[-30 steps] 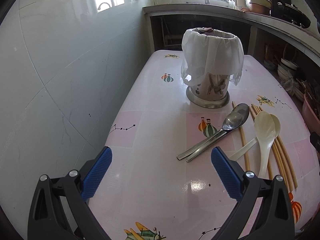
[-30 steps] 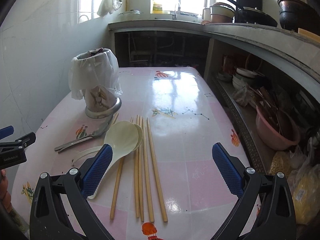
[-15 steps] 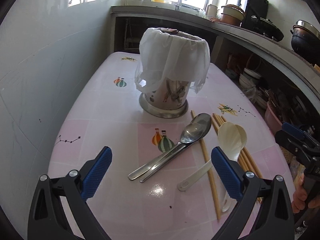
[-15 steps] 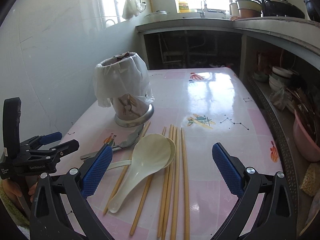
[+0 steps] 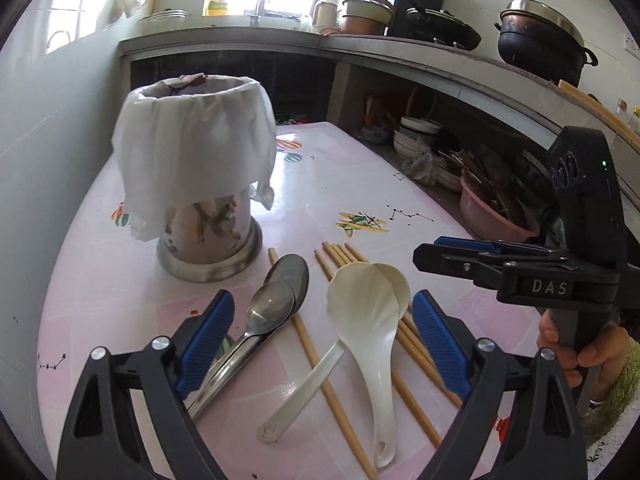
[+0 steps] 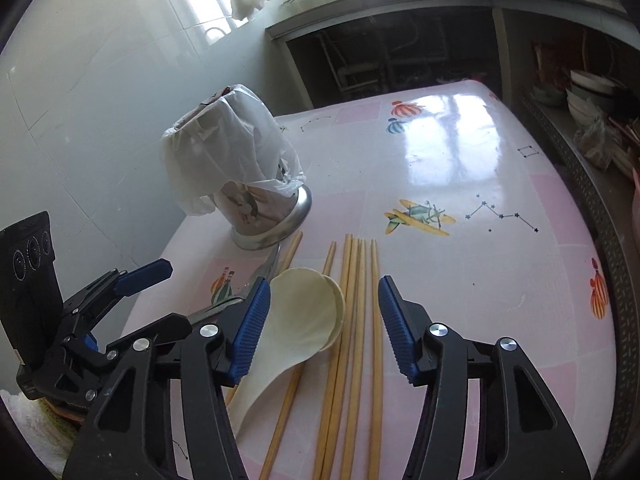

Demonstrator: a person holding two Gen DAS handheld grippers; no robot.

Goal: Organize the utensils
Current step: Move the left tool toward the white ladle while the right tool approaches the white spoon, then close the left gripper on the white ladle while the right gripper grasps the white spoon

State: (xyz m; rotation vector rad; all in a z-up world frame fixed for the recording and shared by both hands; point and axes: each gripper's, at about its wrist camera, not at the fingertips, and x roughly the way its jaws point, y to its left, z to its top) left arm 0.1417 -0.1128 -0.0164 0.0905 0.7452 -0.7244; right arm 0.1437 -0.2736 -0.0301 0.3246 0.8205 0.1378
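- Left wrist view: left gripper [image 5: 320, 322] fairly wide, jaws just been narrowing, nothing pressed by the pads; metal spoons [image 5: 276, 308] just inside its left pad, white plastic spoons [image 5: 366, 304] between the pads and toward the right one, all flat on the pink surface [image 5: 100, 292].
- Right wrist view: right gripper [image 6: 322, 316] about half open, jaws just been closing, empty; white spoon bowls beside its left pad, bamboo chopsticks [image 6: 356, 300] running lengthwise between the pads.
- Bag-lined holder [image 5: 200, 200] standing ahead and left of both grippers, probably the destination.
- Judging handling: chopsticks light, stiff, thin, apt to roll and slip on glossy surface; best pinched mid-length, across the bundle.
- Metal spoons heavier, slick; best taken at the handle neck.
- Plastic spoons light, nested, likely to slide apart; best taken on the handle.
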